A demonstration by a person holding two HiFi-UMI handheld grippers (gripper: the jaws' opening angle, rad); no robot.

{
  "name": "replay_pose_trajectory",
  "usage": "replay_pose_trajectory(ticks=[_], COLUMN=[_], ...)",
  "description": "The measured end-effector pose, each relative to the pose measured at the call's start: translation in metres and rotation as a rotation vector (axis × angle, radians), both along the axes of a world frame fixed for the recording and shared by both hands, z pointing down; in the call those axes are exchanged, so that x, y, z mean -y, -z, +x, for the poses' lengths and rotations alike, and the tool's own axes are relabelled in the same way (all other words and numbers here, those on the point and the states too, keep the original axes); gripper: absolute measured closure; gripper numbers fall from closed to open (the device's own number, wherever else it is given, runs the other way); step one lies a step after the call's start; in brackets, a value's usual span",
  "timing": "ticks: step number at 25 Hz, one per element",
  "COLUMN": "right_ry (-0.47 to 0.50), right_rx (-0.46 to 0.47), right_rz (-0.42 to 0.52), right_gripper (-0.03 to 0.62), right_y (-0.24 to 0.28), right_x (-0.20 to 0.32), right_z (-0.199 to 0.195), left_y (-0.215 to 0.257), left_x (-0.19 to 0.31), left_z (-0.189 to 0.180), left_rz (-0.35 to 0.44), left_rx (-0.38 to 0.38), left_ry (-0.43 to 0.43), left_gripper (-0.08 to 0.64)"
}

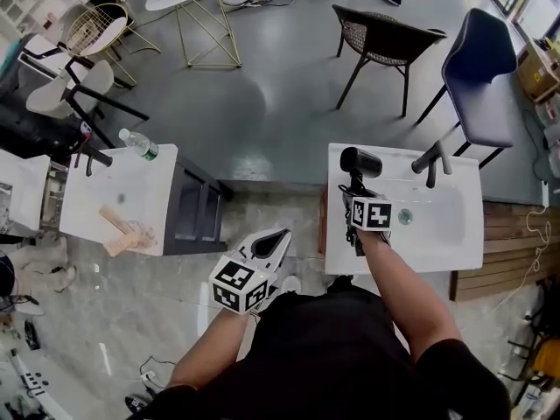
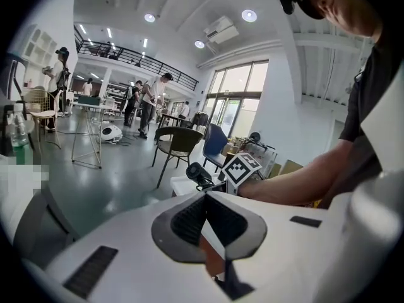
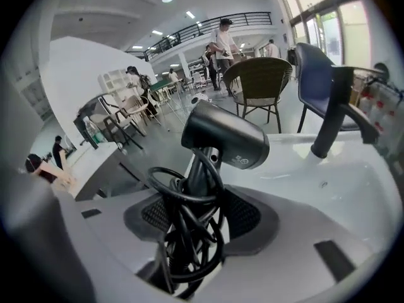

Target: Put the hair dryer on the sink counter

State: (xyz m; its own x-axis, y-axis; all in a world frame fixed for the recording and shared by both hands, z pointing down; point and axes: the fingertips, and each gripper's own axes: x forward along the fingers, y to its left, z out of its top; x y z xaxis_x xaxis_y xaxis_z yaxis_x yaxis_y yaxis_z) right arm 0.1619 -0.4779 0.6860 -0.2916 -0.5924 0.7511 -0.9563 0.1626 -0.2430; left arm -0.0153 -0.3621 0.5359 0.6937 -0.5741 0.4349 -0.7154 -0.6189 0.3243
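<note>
A black hair dryer stands upright over the near-left part of the white sink counter on the right. My right gripper is shut on its handle and coiled cord. The right gripper view shows the dryer head above the jaws, the looped cord between them, and the right gripper over the basin. My left gripper hangs low between the two sinks, shut and empty. In the left gripper view the left gripper points toward the hair dryer.
A black faucet and a drain are on the right sink. A second white sink counter on the left holds a bottle and a wooden piece. Chairs stand behind on the grey floor.
</note>
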Motion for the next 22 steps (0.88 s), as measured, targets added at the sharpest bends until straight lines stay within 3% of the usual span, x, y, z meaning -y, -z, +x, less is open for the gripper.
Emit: replay_pose_trajectory(ticks=[4, 8, 22], right_ry=[0.031, 0.068, 0.006], right_rx=[-0.124, -0.189, -0.066], right_rz=[-0.042, -0.050, -0.086], right_gripper=[0.382, 0.382, 0.373], right_y=[-0.017, -0.021, -0.034], right_x=[0.014, 0.027, 0.042], right_z=[0.000, -0.004, -0.021], left_y=[0.000, 0.002, 0.001], left_x=[-0.003, -0.005, -0.008], left_z=[-0.011, -0.021, -0.034], left_rz=[-0.009, -0.010, -0.064], left_rx=[0.013, 0.018, -0.032], left_ry=[0.034, 0.059, 0.091], left_gripper=[0.560, 0.560, 0.560])
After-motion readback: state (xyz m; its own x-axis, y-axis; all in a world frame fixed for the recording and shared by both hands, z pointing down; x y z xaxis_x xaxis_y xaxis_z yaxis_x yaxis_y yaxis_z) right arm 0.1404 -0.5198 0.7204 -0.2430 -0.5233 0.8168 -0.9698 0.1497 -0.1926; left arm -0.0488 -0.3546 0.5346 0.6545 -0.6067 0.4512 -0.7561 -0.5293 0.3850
